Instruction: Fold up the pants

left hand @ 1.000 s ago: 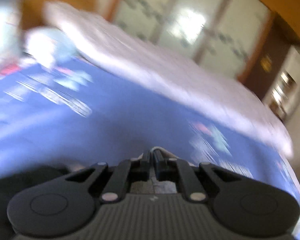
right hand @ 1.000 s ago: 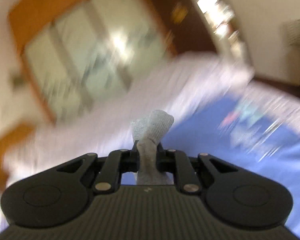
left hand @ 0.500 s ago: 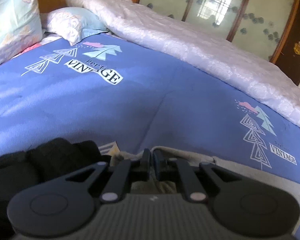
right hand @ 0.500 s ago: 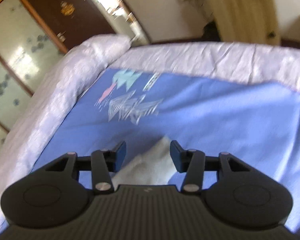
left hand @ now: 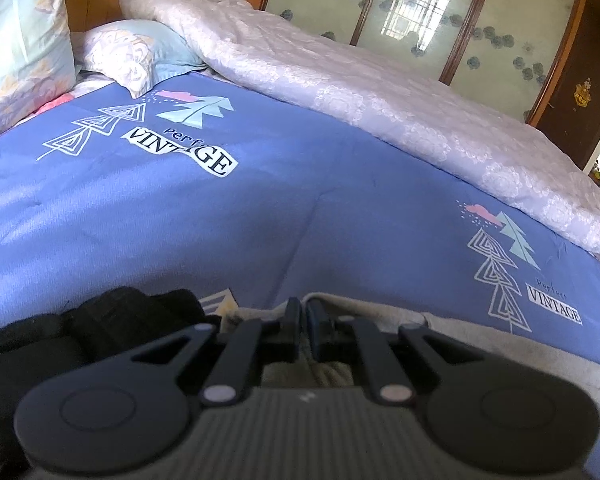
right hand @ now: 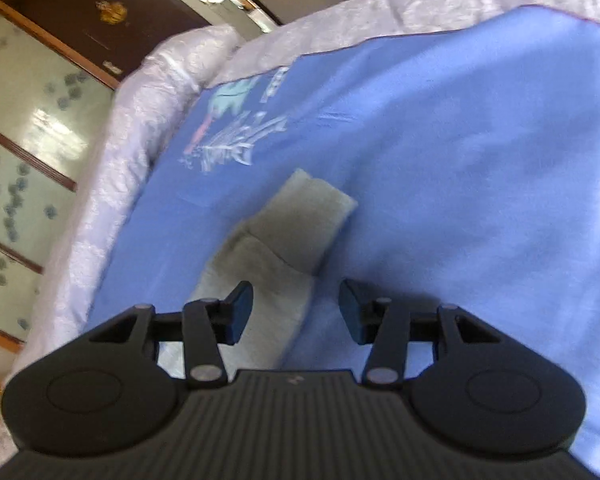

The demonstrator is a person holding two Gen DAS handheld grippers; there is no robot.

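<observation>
1. Biggest thing in view is the blue quilt [left hand: 260, 200] with the "VINTAGE" tree prints, and it's mostly bare, so there's loads of open room to the far side and to the right. The lumpy pale lilac duvet [left hand: 380, 92] is rolled up along the far edge, well apart from the work.

2. The grey sweatpants [right hand: 284, 240] lie on the near part of the quilt. In the right wrist view one leg runs away from the camera and its cuff end looks doubled back on itself. Worry: if that flap slides or springs open, the fold ends up crooked.

3. There's a heap of black clothing [left hand: 112, 320] just left of the pants' near end, touching or nearly so, I can't tell which. Risk: dragging the pants leftwards could snag it or pull it into the fold.

4. The pillows [left hand: 132, 52] sit far left by the headboard, out of the way.

5. The left gripper [left hand: 303, 322] has its jaws together, clamped on a thin edge of the pants. If it tugs while the other end is loose, the whole garment probably just skids over the slick quilt instead of creasing.

6. The right gripper [right hand: 296, 312] has its jaws apart and closing, with the pant leg lying below between them but not pinched. The view is a bit blurry; closing this high likely grabs one layer or nothing.
</observation>
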